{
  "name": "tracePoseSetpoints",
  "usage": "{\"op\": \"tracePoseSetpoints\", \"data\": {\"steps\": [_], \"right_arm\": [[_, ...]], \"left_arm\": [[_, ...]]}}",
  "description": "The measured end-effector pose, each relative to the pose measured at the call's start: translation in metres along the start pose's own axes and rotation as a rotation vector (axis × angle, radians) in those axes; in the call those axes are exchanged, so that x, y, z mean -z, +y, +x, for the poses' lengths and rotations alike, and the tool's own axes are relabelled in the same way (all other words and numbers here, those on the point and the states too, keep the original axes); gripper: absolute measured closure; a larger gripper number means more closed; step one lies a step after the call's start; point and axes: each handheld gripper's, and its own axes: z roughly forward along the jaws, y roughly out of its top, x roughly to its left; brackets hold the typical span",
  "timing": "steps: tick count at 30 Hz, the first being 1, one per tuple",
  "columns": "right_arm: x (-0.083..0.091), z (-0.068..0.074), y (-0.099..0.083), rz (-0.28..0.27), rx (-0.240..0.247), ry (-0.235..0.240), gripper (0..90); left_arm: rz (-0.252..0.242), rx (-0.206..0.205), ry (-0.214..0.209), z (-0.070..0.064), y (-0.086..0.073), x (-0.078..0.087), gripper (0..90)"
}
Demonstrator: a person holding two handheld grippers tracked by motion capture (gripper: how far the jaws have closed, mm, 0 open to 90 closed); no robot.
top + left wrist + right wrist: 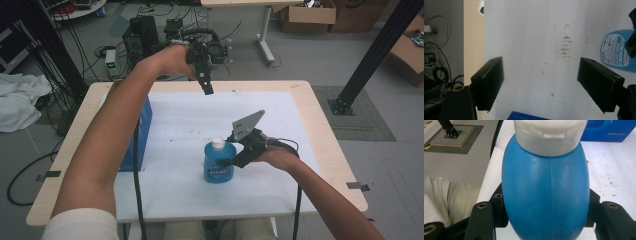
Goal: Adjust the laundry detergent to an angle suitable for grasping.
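the table (320,125) carries a white mat (175,130) with wide bare room across its middle and far side. a blue box (142,132) lies along the mat's left edge. the blue bottle (219,161) stands upright near the front centre, long axis vertical, white cap (549,135) up. the right gripper (235,159) pinches its body from the right. the left gripper (206,85) hangs over the far edge, jaws spread wide on nothing.

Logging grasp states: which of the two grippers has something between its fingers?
The right gripper: its fingers sit on either side of the blue bottle. The left gripper, raised over the table's far edge, is open with nothing between its fingers.
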Motion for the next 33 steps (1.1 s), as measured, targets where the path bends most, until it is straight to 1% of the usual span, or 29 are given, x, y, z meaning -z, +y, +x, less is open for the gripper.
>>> {"op": "tracePoseSetpoints", "data": {"steps": [5, 6, 8, 12, 15, 19, 23, 28, 33], "right_arm": [[-0.0003, 0.0002, -0.0001, 0.001, -0.002, 0.001, 40.5], [-0.0017, 0.0004, 0.0002, 0.005, -0.003, 0.003, 38.9], [-0.0022, 0.0006, 0.0003, 0.009, -0.004, 0.004, 38.3], [-0.0047, 0.0009, 0.0006, 0.017, -0.005, 0.003, 36.4], [-0.0039, -0.0004, 0.0007, 0.011, -0.016, -0.004, 33.9], [-0.0029, -0.0014, 0.0003, 0.008, -0.028, -0.009, 32.1], [-0.0025, -0.0015, 0.0003, 0.006, -0.031, -0.010, 30.8], [-0.0017, -0.0018, -0.0002, 0.006, -0.037, -0.012, 28.3], [-0.0022, -0.0016, -0.0004, 0.010, -0.044, -0.013, 23.5]], "left_arm": [[-0.002, 0.005, -0.001, -0.0008, 0.0005, -0.0003, 22.2], [0.001, -0.010, 0.007, 0.0001, 0.0010, 0.0004, 22.2], [0.000, 0.000, 0.001, -0.0012, 0.0007, 0.0005, 22.2], [0.002, 0.003, 0.002, -0.0013, -0.0005, 0.0005, 22.2], [0.003, 0.007, -0.001, -0.0017, -0.0014, 0.0005, 22.2], [0.006, 0.004, 0.003, -0.0014, -0.0018, 0.0009, 22.2], [0.000, 0.007, 0.001, -0.0021, -0.0014, 0.0004, 22.2], [0.005, 0.007, 0.001, -0.0022, -0.0008, 0.0004, 22.2], [0.008, 0.004, 0.000, -0.0021, 0.0001, 0.0005, 22.2]]}}
